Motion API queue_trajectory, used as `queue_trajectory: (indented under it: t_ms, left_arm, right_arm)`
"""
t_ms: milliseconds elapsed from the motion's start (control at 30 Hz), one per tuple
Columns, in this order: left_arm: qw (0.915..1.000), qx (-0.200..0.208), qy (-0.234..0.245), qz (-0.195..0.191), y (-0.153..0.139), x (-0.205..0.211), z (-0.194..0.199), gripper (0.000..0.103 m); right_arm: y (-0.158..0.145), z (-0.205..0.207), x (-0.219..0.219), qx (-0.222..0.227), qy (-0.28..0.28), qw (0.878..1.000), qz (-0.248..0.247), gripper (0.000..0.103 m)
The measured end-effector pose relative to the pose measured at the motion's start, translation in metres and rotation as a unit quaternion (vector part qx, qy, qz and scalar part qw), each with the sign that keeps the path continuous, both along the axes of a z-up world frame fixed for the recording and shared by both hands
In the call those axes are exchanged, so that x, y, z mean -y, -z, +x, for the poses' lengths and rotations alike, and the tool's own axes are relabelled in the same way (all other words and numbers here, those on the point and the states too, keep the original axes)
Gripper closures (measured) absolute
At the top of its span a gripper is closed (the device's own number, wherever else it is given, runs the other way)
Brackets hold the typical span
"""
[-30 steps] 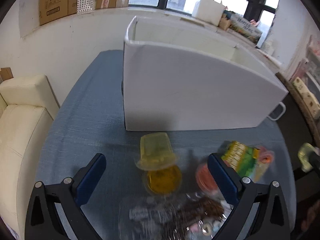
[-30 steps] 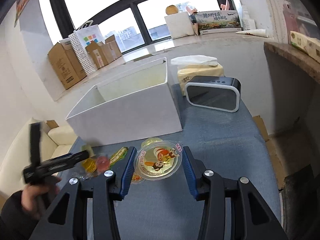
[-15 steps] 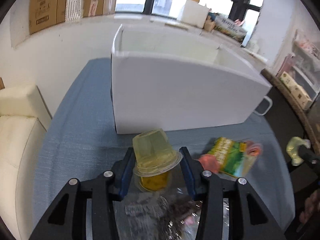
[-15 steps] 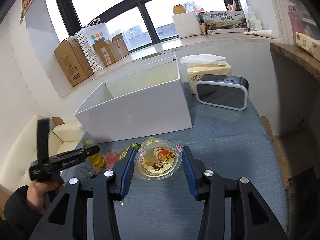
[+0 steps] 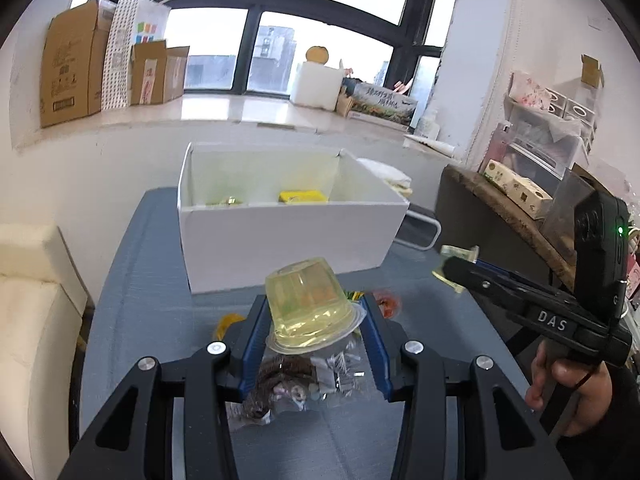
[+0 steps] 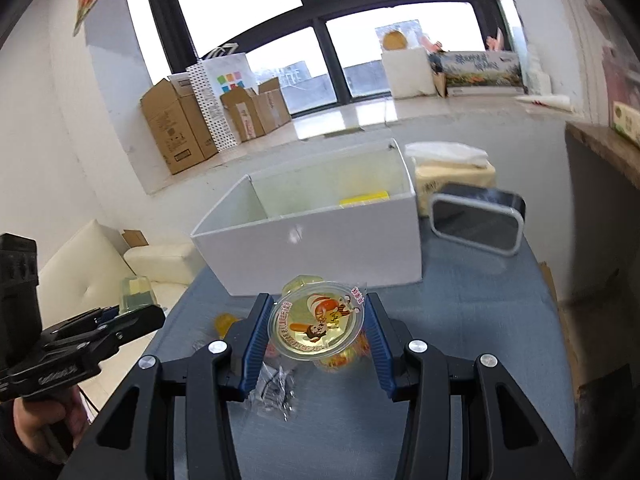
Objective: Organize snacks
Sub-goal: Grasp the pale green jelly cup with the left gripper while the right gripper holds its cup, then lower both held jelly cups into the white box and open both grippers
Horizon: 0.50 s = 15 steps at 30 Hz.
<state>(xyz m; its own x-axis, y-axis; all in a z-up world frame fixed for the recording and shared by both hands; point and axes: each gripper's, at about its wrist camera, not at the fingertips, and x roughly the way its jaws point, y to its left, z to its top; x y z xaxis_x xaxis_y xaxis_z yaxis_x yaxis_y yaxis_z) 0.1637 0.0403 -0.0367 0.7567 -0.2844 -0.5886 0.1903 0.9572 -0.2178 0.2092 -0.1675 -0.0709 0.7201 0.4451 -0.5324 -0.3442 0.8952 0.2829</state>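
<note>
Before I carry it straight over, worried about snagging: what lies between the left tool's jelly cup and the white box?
Only bare blue tablecloth, seen in the left wrist view.

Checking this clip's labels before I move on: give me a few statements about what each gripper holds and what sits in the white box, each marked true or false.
1. The left gripper is shut on a jelly cup turned upside down, its lid facing down. True.
2. The right gripper is open and holds nothing. False: it is shut on a jelly cup with a cartoon lid.
3. The white box already holds a yellow packet. True.
4. Both jelly cups are inside the white box. False: each is in a gripper, on the near side of the box.
5. A clear bag of dark snacks lies on the blue tablecloth. True.
</note>
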Motion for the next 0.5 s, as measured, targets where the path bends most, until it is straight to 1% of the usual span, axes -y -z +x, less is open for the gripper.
queue_trajectory:
  t_ms: [67,200,233,300,367,433,500]
  left_arm:
    - [1.0,0.004,0.0,0.0,-0.007,0.004,0.008,0.054]
    - [0.9997,0.019,-0.003,0.015,-0.023,0.01,0.044,0.054]
    - [0.9997,0.022,-0.002,0.013,-0.026,0.01,0.054,0.054]
    - [0.9995,0.021,-0.011,0.02,-0.033,0.009,0.082,0.054]
    - [0.9992,0.03,-0.013,0.022,-0.04,0.008,0.113,0.054]
    - [0.9993,0.026,-0.016,0.021,-0.041,0.006,0.139,0.054]
    - [0.9997,0.014,-0.01,0.015,-0.038,0.005,0.16,0.051]
  right_arm:
    - [-0.008,0.006,-0.004,0.01,-0.004,1.0,-0.005,0.053]
    - [-0.023,0.031,-0.01,0.036,-0.007,0.999,-0.02,0.053]
    - [-0.027,0.044,-0.011,0.041,-0.004,0.999,-0.018,0.053]
    - [-0.031,0.07,-0.013,0.033,-0.004,0.999,-0.009,0.053]
    - [-0.035,0.1,-0.017,0.031,-0.005,0.999,-0.008,0.053]
    - [-0.037,0.124,-0.02,0.03,-0.014,0.999,-0.001,0.053]
    - [-0.036,0.148,-0.023,0.022,-0.011,1.0,-0.011,0.052]
